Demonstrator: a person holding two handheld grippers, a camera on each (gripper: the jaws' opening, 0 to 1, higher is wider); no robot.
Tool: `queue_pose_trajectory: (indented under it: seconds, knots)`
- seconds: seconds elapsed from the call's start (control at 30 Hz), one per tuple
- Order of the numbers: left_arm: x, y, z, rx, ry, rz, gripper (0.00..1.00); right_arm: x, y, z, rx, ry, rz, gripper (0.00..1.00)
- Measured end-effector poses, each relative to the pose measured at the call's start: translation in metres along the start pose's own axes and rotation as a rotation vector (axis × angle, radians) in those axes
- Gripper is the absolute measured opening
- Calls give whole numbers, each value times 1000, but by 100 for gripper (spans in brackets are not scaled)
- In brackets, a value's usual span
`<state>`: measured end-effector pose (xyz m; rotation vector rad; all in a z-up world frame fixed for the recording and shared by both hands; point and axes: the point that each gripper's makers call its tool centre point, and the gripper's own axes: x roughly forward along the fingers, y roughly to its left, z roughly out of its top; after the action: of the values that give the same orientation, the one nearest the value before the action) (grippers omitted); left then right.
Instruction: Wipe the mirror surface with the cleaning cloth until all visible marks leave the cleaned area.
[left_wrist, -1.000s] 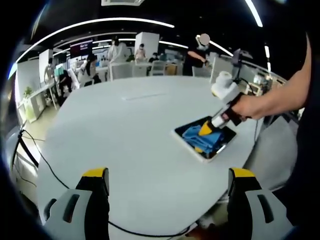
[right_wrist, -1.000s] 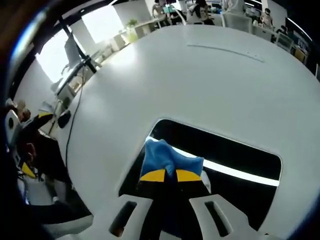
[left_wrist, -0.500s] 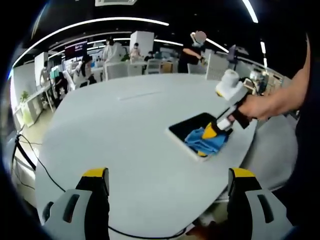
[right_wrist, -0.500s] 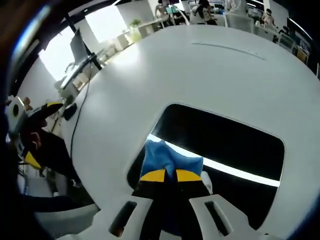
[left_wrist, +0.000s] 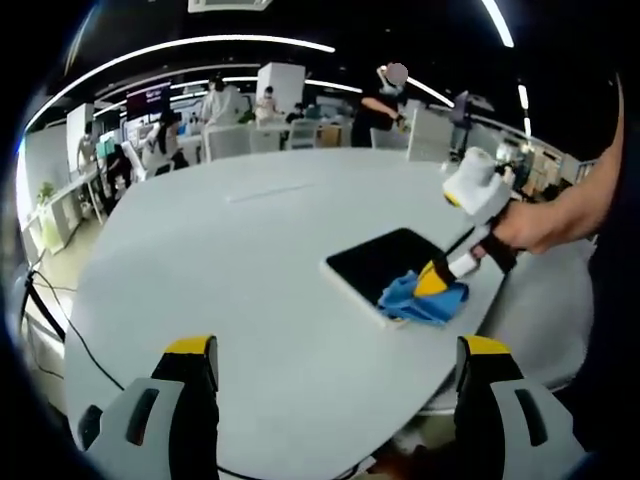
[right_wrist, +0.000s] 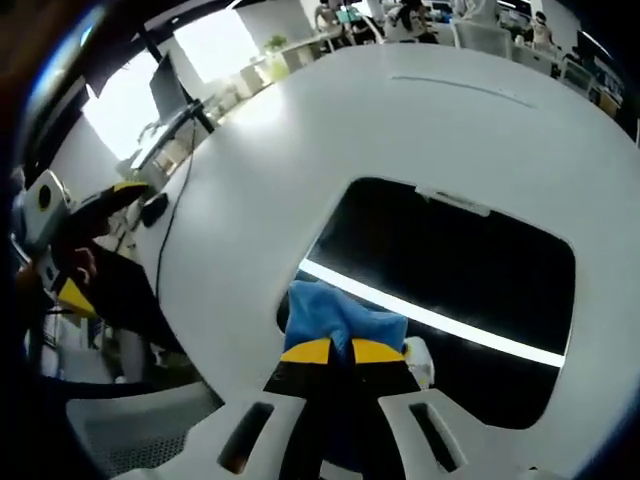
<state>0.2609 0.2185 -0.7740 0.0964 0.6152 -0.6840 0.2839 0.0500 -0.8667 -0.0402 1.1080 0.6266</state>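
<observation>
Mirror (right_wrist: 470, 270) flat on white table (left_wrist: 230, 260), office behind.

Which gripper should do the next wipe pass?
Right. The right gripper is shut on the cloth at the mirror edge; the left gripper is open, off over the table.

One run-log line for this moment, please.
right gripper shut on cloth | cloth at mirror edge | left gripper open, idle
</observation>
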Motion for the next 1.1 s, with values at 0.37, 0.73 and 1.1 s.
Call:
queue_pose_trajectory:
  seconds: [0.37,0.73,1.1]
  knots:
    - [5,-4,1,3,9,0,100,0,1,0,0,5,12,0]
    - [9,-2,6,9,0,-3,100,-4,-8,-2,48,5,7,0]
    - [13,-3,2,16,7,-22,100,-14,-25,-8,97,10,-24,0]
